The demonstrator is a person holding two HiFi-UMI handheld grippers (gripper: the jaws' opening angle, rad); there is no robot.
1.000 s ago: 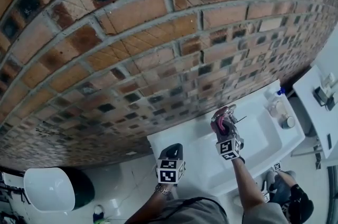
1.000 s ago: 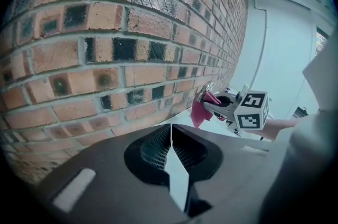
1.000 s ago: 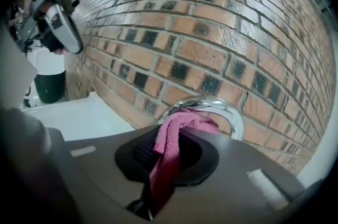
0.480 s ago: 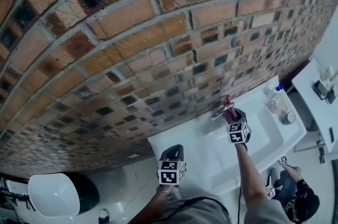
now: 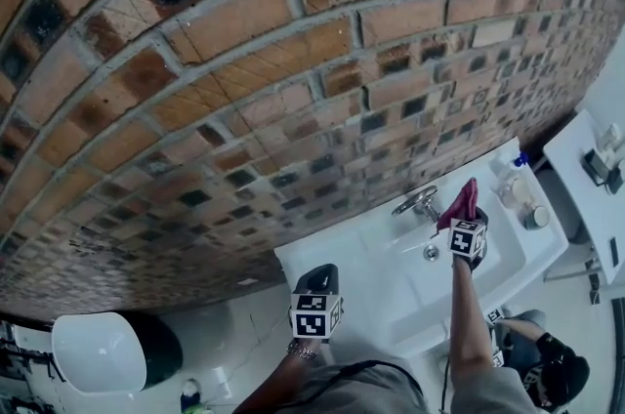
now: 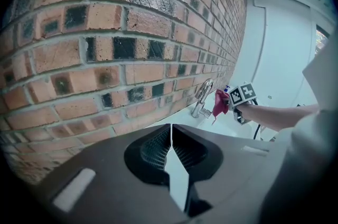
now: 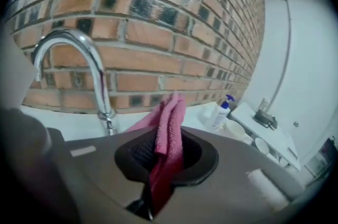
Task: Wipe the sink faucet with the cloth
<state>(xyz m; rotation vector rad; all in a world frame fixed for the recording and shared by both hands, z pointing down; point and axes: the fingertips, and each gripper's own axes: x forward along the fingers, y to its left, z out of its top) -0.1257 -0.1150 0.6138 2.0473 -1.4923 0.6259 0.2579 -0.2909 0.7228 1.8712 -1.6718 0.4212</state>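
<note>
A chrome faucet point(image 5: 418, 203) stands at the back of the white sink point(image 5: 391, 305), against the brick wall. My right gripper point(image 5: 458, 221) is shut on a pink cloth point(image 5: 460, 203) and hangs just right of the faucet, over the basin, apart from it. In the right gripper view the cloth point(image 7: 169, 130) sticks up between the jaws of this gripper point(image 7: 166, 153), and the curved faucet point(image 7: 84, 59) is at the left. My left gripper point(image 5: 317, 279) is held at the sink's left corner, shut and empty point(image 6: 170, 145). From there I see the faucet point(image 6: 203, 97) and the cloth point(image 6: 220, 103) ahead.
A blue-topped soap bottle point(image 5: 515, 170) and a small round container point(image 5: 532, 225) sit at the sink's right end. The drain point(image 5: 431, 253) shows in the basin. A white shelf point(image 5: 586, 207) is further right. A white bowl-shaped fixture point(image 5: 93, 353) is at lower left.
My right gripper has carried the cloth off the faucet spout, rightward and toward me over the basin. The left gripper has stayed put.
</note>
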